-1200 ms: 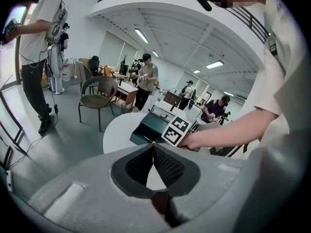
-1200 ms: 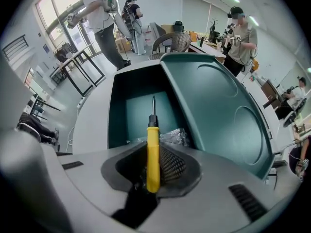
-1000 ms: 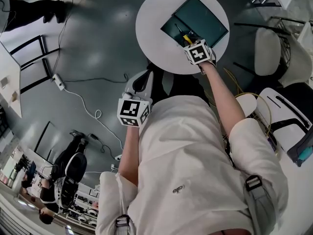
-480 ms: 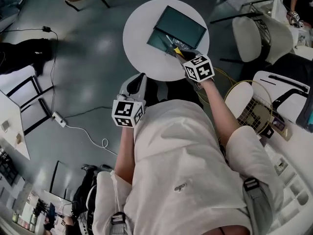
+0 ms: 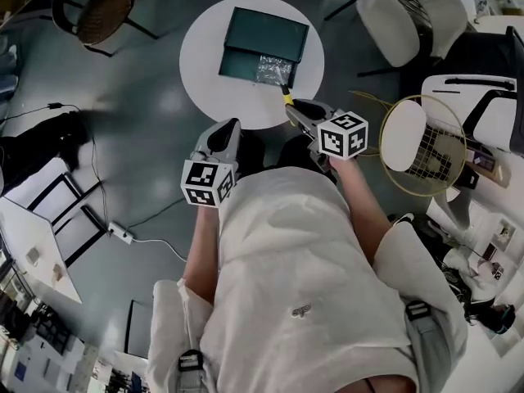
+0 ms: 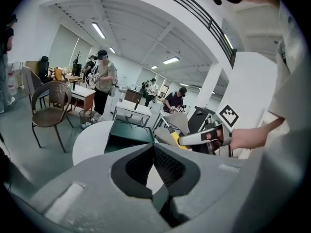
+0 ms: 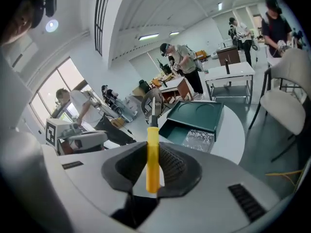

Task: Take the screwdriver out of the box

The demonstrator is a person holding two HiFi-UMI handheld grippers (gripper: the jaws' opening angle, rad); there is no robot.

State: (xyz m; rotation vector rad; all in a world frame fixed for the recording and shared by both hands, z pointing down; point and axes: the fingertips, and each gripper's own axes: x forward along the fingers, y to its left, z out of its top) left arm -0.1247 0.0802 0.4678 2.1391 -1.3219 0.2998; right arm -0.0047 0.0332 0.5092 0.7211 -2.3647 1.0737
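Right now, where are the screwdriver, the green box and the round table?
screwdriver [image 7: 152,154]: right gripper view, middle of its yellow handle.
green box [image 5: 266,33]: head view, on its flat dark-green lid.
round table [image 5: 205,76]: head view, bare white top left of the box.

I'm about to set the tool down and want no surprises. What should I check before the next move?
1. Screwdriver gripped by right gripper: ok, yellow handle clamped between its jaws.
2. Screwdriver out of the box: ok, held clear of it.
3. Left gripper free: ok, open and empty.
4. Bare table beside the box: ok.
5. Grip firm enough not to slip: cannot tell.
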